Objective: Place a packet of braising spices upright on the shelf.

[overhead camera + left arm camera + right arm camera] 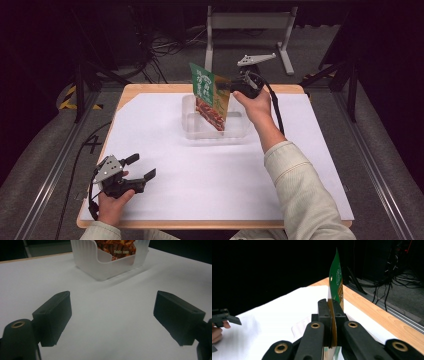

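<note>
A green and orange snack packet point(211, 97) printed with red food hangs upright, its lower end inside a clear plastic tub point(192, 131) at the table's far middle. My right gripper point(226, 86) is shut on the packet's right edge; in the right gripper view the jaws pinch the thin packet point(336, 282) edge-on. My left gripper point(139, 167) rests open near the front left corner, with nothing between its jaws. In the left gripper view the tub point(110, 267) stands ahead with the packet's point(117, 247) lower end showing inside.
A white sheet point(210, 170) covers the wooden table point(150, 88). Beyond the far edge stand a white metal frame point(248, 22) and loose cables on the floor. Metal rails run along both sides of the table.
</note>
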